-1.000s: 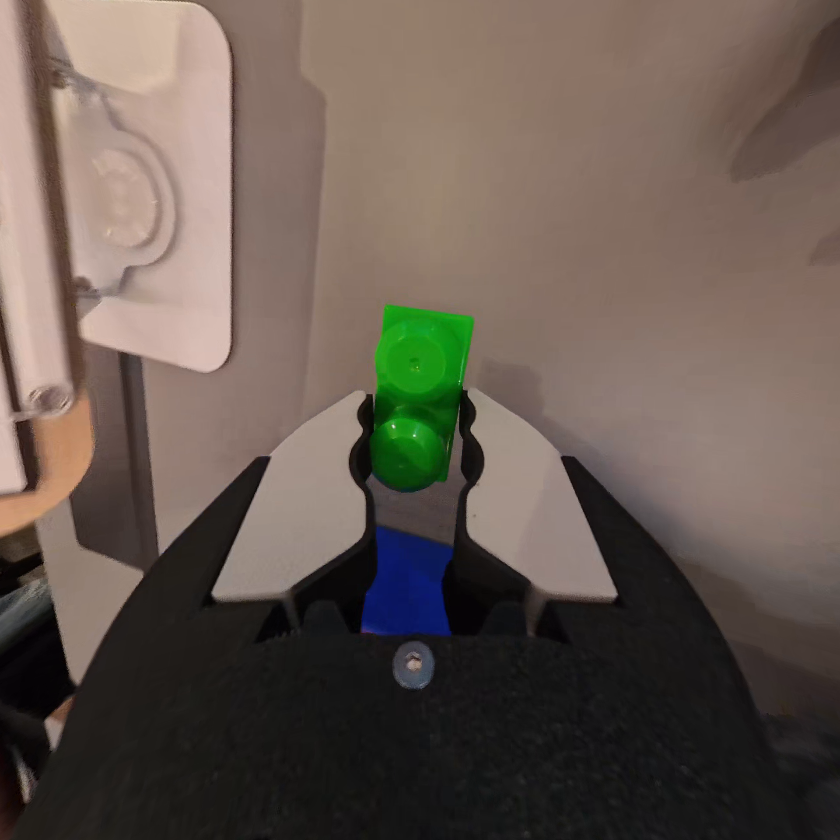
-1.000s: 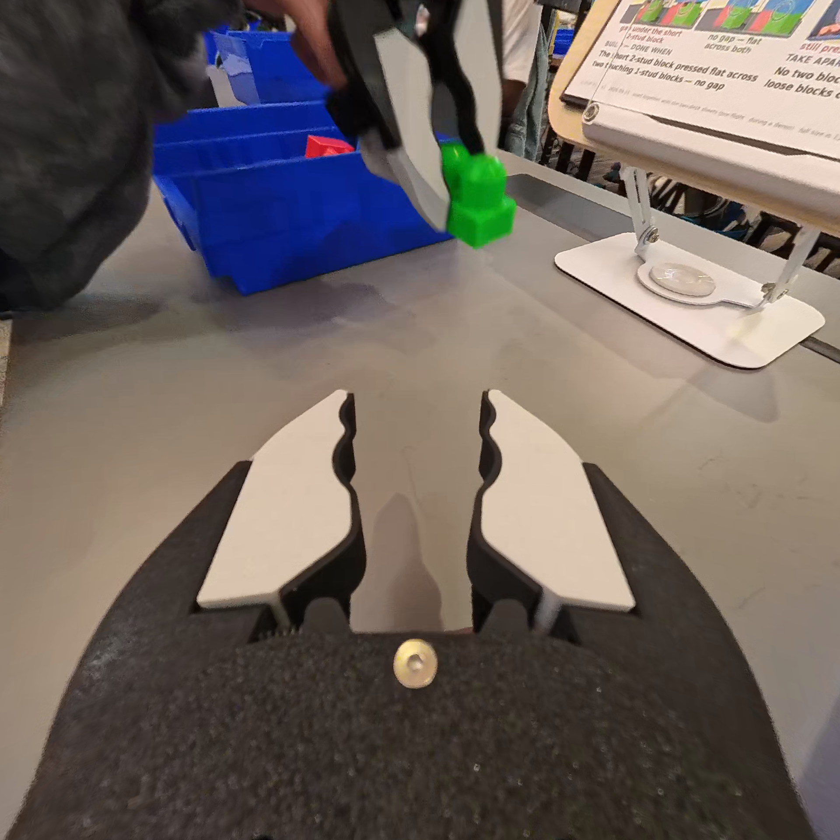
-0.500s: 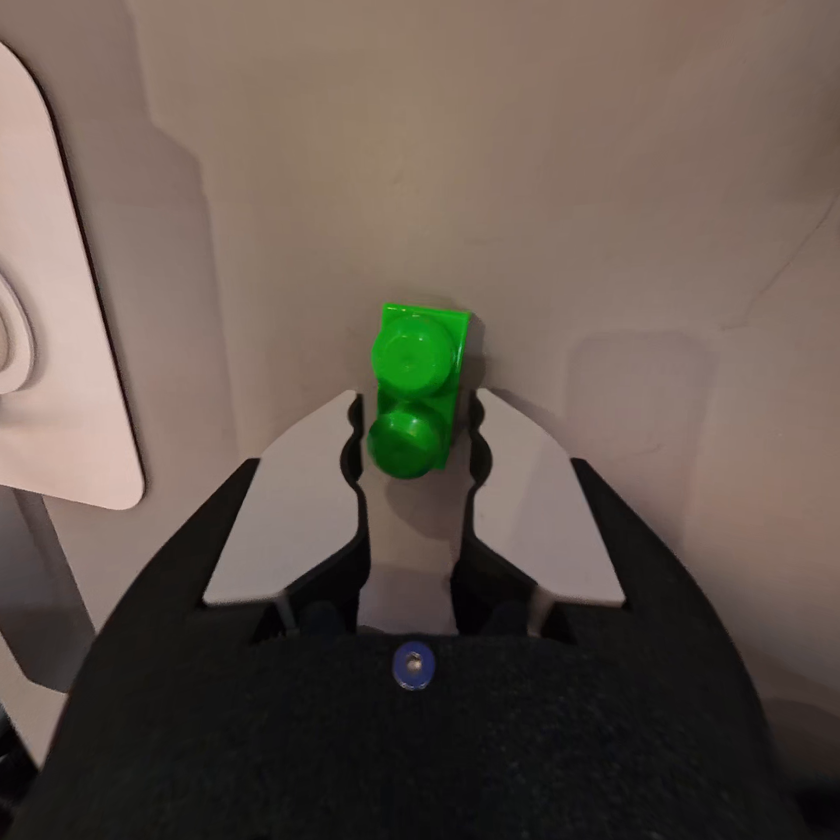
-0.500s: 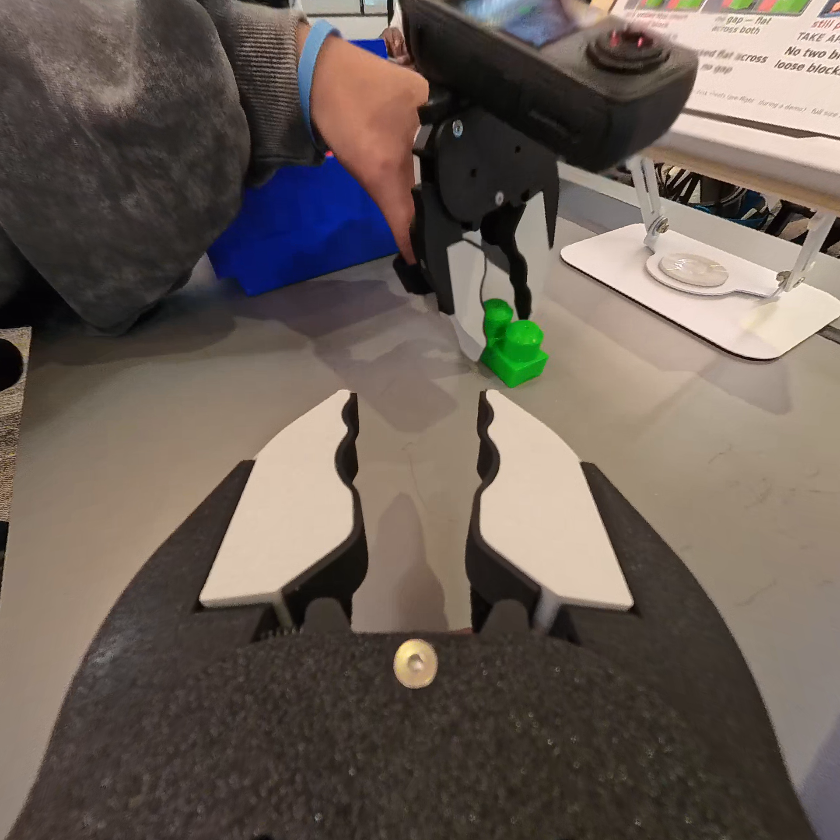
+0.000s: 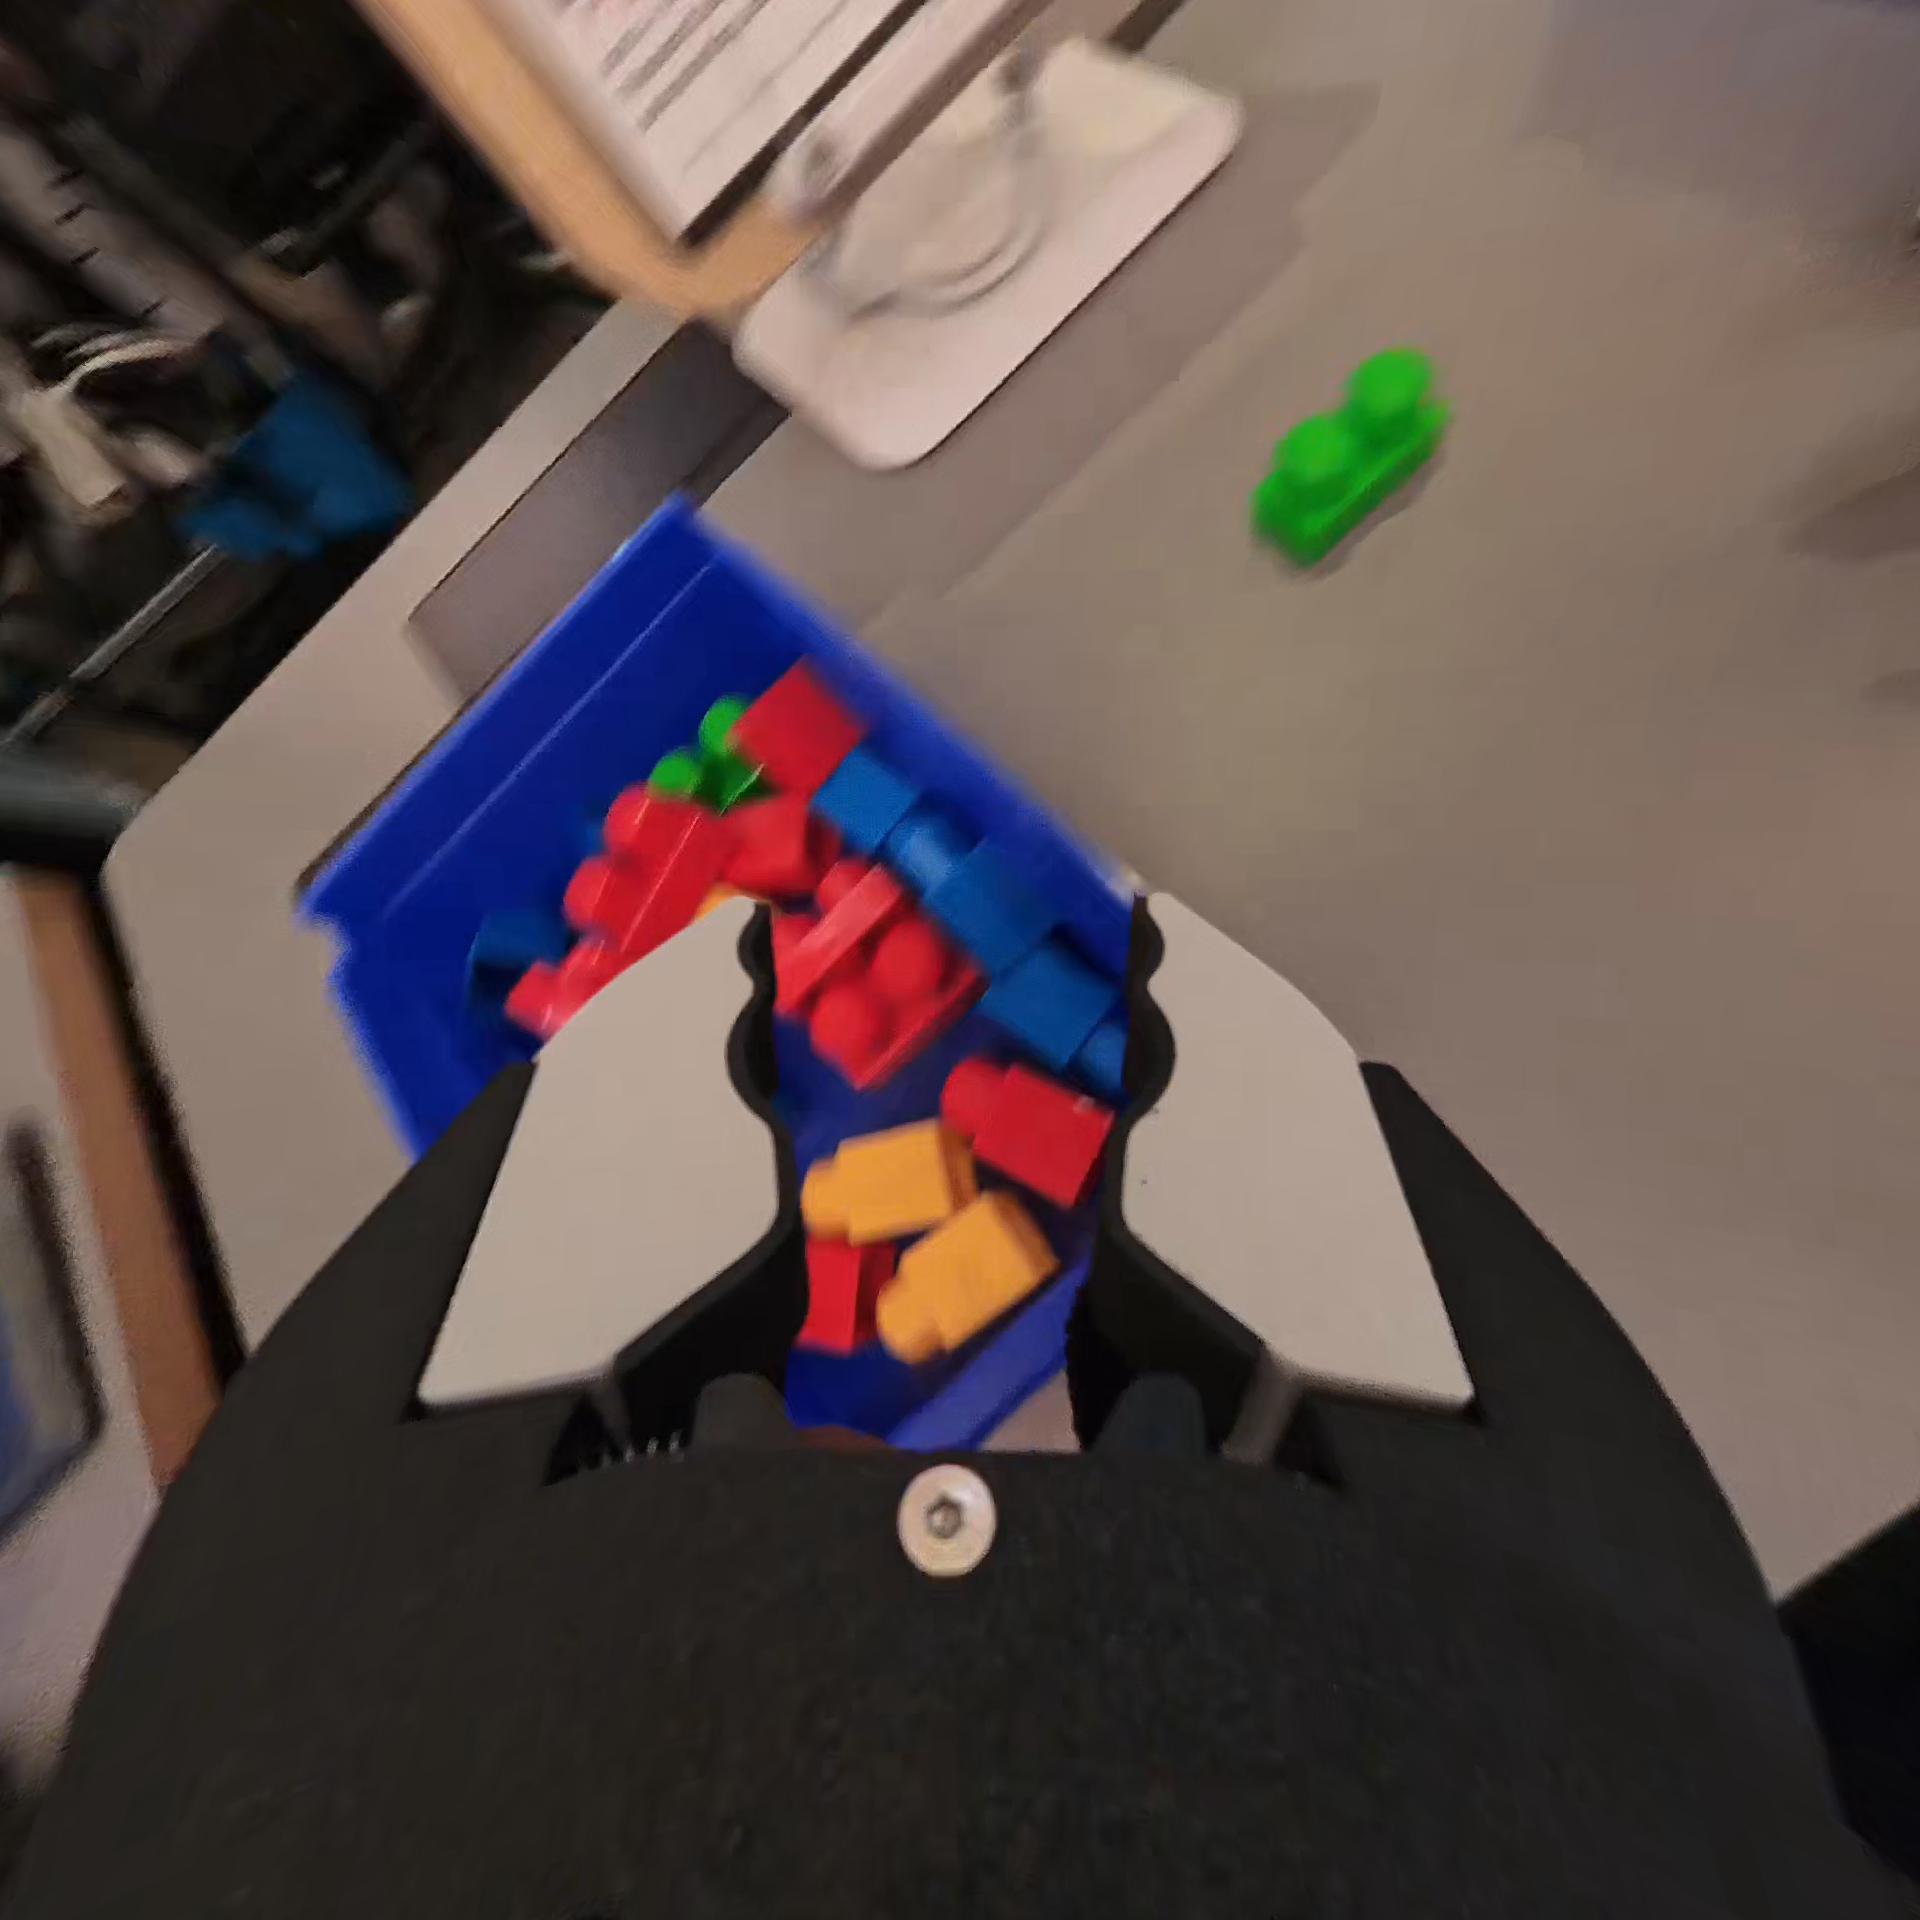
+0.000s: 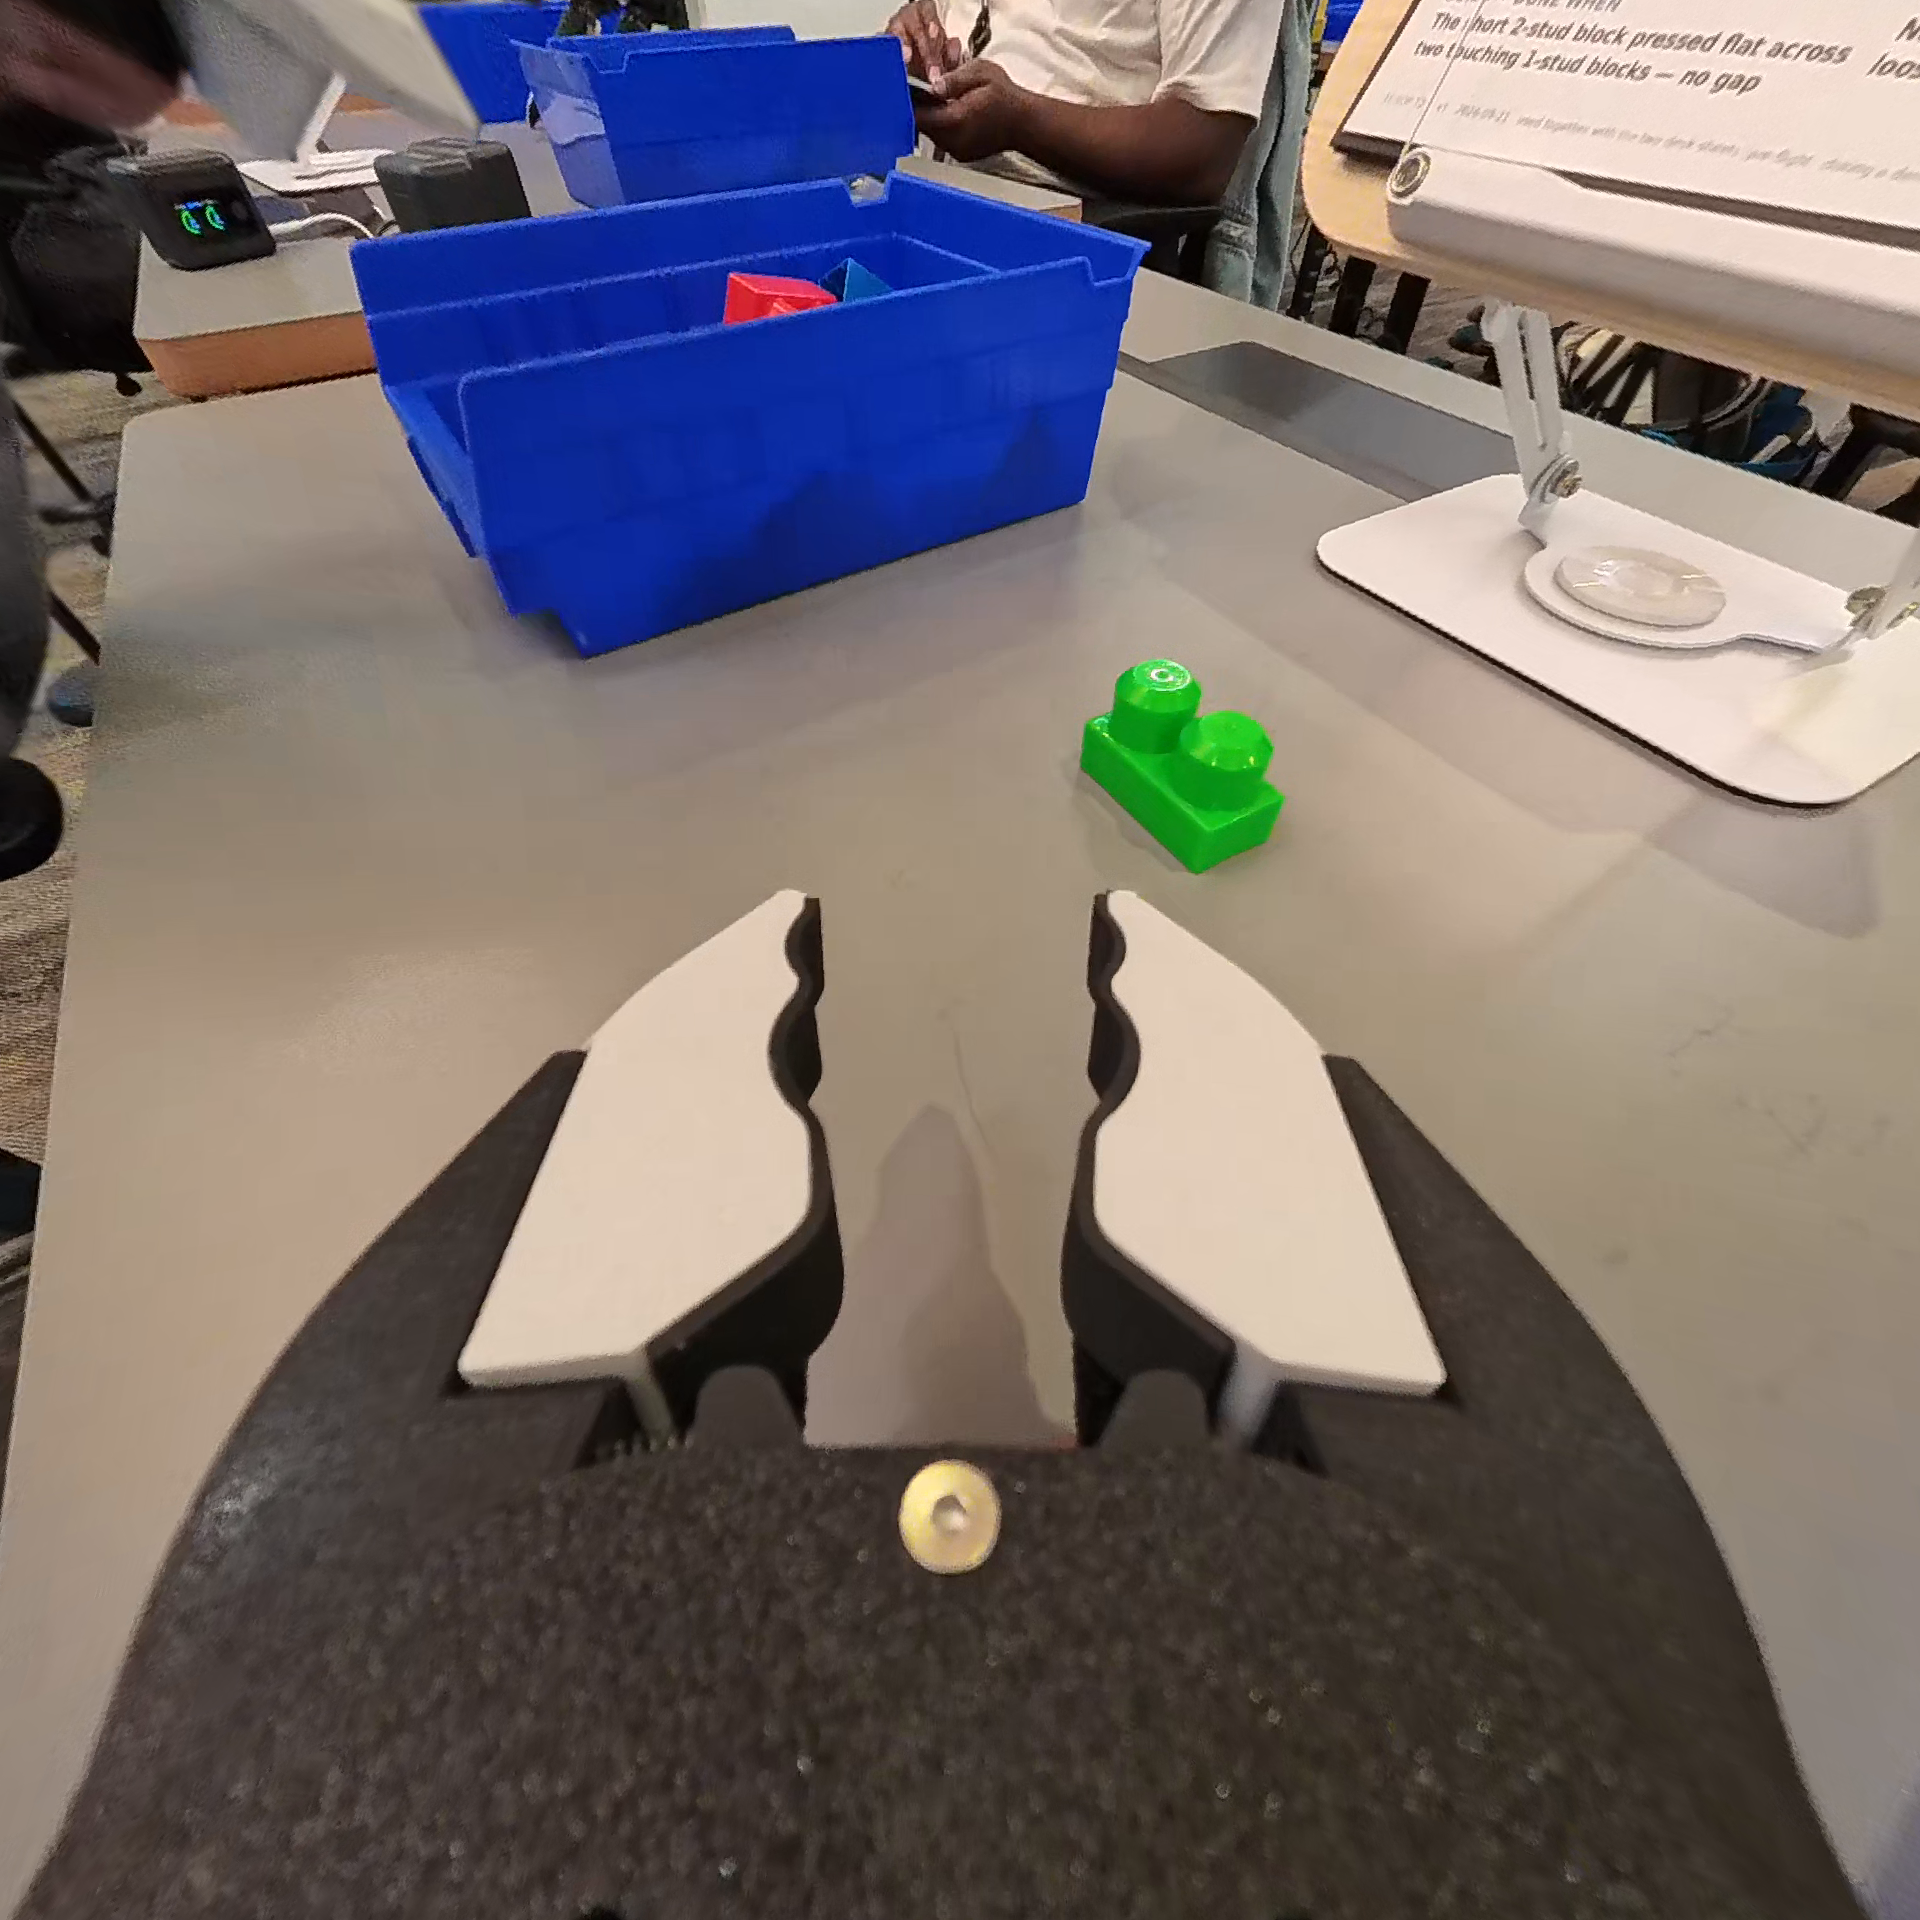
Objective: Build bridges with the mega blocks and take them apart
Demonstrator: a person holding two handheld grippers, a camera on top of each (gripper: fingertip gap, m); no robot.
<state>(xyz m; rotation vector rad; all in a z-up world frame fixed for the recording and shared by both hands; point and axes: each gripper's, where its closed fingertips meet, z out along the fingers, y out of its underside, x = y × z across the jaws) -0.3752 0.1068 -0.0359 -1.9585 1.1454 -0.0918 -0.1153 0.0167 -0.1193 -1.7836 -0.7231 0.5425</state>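
A green two-stud block lies alone on the grey table, studs up; it also shows in the left wrist view at the upper right. My left gripper is open and empty, held above the blue bin, which holds several red, blue, orange and green blocks. The left view is blurred. My right gripper is open and empty, low over the table, with the green block just ahead and to the right of its fingertips. The blue bin stands farther back on the left.
A white stand base carrying an instruction board is at the right. A second blue bin, small black devices and a seated person are behind the table. The table's left edge is near the bin. Left tips to right tips: about 30 cm.
My left gripper let go of the green block on the table, opened wider, lifted away and swung over the blue bin. My right gripper has stayed in place.
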